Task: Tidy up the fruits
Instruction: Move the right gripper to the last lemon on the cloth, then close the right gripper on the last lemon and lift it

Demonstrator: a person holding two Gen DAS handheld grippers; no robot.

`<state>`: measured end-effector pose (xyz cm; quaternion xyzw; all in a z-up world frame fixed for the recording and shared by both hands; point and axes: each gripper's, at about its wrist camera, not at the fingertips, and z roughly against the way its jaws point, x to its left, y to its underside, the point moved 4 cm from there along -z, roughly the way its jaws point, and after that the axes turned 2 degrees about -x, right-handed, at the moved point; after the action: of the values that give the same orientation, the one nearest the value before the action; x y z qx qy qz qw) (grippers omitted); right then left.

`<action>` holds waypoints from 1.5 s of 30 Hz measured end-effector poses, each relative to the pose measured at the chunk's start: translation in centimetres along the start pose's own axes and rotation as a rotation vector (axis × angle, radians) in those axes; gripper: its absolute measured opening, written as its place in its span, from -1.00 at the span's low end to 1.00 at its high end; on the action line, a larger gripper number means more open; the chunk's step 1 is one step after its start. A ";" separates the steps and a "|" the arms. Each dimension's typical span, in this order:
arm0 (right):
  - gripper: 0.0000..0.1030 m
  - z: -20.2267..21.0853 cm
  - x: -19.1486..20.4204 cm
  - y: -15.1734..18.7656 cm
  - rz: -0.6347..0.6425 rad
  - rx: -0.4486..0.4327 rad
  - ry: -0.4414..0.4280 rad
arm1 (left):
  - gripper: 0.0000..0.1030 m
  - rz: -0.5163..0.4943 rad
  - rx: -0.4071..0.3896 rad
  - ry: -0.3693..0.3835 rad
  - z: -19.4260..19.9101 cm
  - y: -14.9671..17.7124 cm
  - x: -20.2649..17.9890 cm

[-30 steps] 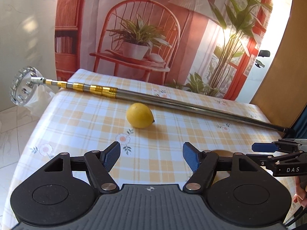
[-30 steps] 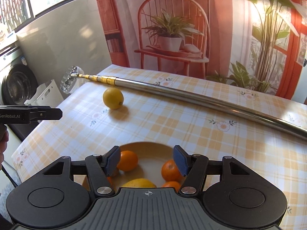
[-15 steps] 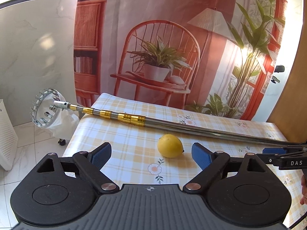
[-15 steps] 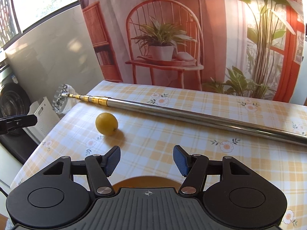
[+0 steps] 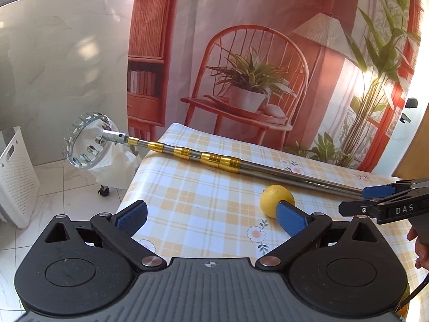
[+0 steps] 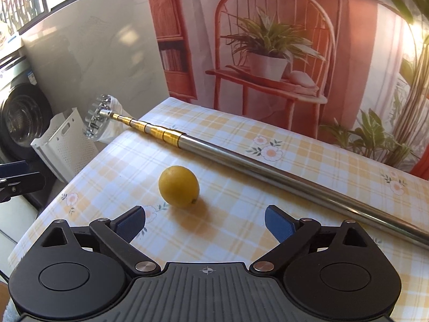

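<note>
A lemon (image 6: 179,186) lies on the checked table (image 6: 241,214) just ahead of the right tool (image 6: 205,221), which gapes wide and empty (firm, roll-prone fruit); gripping across its middle looks safest.

Yellow lemon (image 6: 179,186) loose on tablecloth (image 6: 241,145)

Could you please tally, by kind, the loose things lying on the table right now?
Lemon: 1
Telescopic fruit-picker pole: 1
Total: 2
</note>
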<state>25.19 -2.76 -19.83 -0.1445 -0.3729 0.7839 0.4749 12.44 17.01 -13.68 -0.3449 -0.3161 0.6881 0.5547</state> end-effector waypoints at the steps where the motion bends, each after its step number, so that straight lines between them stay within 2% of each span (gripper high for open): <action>1: 0.85 -0.9 0.4 -0.3 0.011 0.008 0.000 | 1.00 -0.002 -0.002 -0.004 -0.1 0.0 0.2; 7: 0.82 -5.7 3.1 -1.4 0.113 0.040 -0.032 | 1.00 -0.064 -0.004 -0.068 -1.2 0.2 0.4; 10: 0.65 -7.6 3.9 -2.0 0.140 0.044 -0.027 | 1.00 -0.066 0.016 -0.072 -2.2 0.2 0.7; 12: 0.62 -8.6 4.0 -2.3 0.139 0.050 -0.021 | 1.00 -0.053 0.026 -0.065 -2.8 0.2 1.1; 14: 0.47 -9.5 4.0 -2.4 0.146 0.060 -0.015 | 1.00 -0.037 0.035 -0.066 -3.3 0.2 1.6; 19: 0.37 -11.5 3.7 -2.2 0.131 0.109 -0.022 | 1.00 -0.012 0.091 -0.115 -4.9 0.4 2.2; 24: 0.12 -12.6 3.5 -1.9 0.125 0.150 -0.041 | 1.00 0.007 0.144 -0.061 -5.9 1.0 2.0; 26: 0.02 -12.7 3.4 -1.8 0.112 0.153 -0.057 | 1.00 0.018 0.158 -0.032 -6.1 1.2 1.9; 29: 0.01 -12.5 3.3 -1.6 0.097 0.148 -0.058 | 1.00 0.016 0.176 0.001 -6.4 1.6 1.4; 35: 0.01 -11.5 3.0 -1.1 0.078 0.150 -0.053 | 1.00 -0.049 0.206 0.001 -6.3 2.2 0.1; 45: 0.01 -6.9 1.5 -0.1 0.052 0.114 -0.064 | 1.00 -0.060 0.239 0.034 -5.3 2.4 -1.4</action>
<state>28.50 1.65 -24.27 -0.1014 -0.3387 0.8202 0.4497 15.74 15.47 -18.41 -0.2785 -0.2323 0.6980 0.6174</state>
